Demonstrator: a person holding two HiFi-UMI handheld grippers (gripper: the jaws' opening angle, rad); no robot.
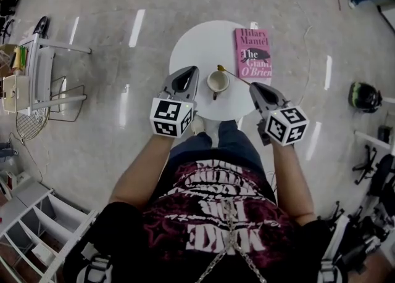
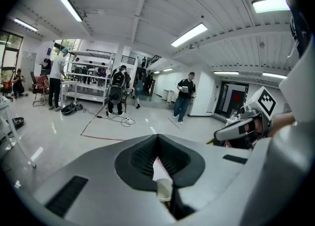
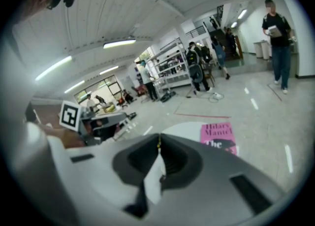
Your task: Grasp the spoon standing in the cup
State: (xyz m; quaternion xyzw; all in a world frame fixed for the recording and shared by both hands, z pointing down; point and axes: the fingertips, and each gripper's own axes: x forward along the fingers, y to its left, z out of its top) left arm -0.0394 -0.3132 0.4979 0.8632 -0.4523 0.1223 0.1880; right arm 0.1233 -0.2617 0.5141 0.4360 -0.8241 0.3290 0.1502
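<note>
Table: the round white table point(image 1: 191, 47) carries all the task items. You stand at its near edge.
Book: a pink book point(image 1: 252, 55) lies flat at the far right of the table, well clear of the cup.
Left gripper: your left gripper point(image 1: 190, 73) hovers over the near-left part of the table, just left of the cup. Its own view shows the tongs closed tip to tip with nothing between them.
Right gripper: your right gripper point(image 1: 255, 87) is over the near-right edge. Its tongs are also closed and empty, and its tip is near the spoon's outer end.
Cup: the pale cup point(image 1: 217, 82) stands upright between the two grippers.
Spoon: the gold spoon point(image 1: 233, 74) slants from the cup's far rim out to the right. The head view does not show whether its end sits inside the cup.
Step in hand: judged to be the approach, with no grasp made yet.
Method: use the right gripper, which is nearer. Open the tongs before closing in, straddle the free part of the spoon, and close across it. Keep clear of the rim so that the cup does not tip.
Legible writing: the book cover reads "Hilary Mantel" and "The Giant, O'Brien".
Markers: the cubes point(image 1: 171, 117) bear square patterns and no words.
</note>
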